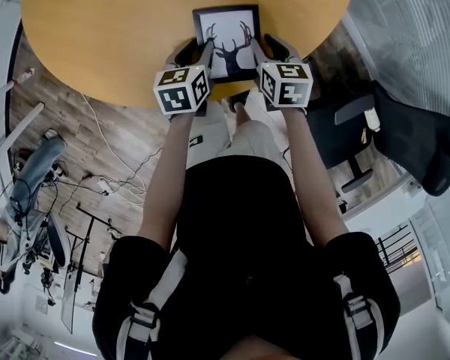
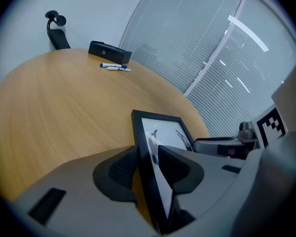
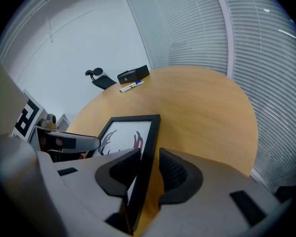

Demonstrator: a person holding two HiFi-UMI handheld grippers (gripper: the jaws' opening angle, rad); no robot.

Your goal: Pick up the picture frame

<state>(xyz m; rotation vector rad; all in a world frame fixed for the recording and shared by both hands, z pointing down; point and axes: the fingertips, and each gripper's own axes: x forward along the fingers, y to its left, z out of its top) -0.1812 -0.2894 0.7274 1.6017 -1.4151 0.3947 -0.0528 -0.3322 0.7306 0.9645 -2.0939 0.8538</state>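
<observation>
The black picture frame [image 1: 229, 42] with a deer silhouette is on the round wooden table [image 1: 105, 28], close to its near edge. My left gripper [image 1: 199, 53] is at the frame's left side and my right gripper [image 1: 266, 49] at its right side. In the left gripper view the frame [image 2: 163, 127] has its edge between the jaws of the left gripper [image 2: 147, 164], which stand open around it. In the right gripper view the frame [image 3: 126, 132] runs between the open jaws of the right gripper [image 3: 149, 169], with a sliver of table showing beside the outer pad.
A black box [image 2: 110, 52] and markers [image 2: 116, 67] lie at the table's far edge, with a chair back [image 2: 56, 31] behind them. A dark office chair [image 1: 405, 133] stands at the right; cables [image 1: 109, 175] trail on the floor at the left. Window blinds [image 3: 246, 43] line the wall.
</observation>
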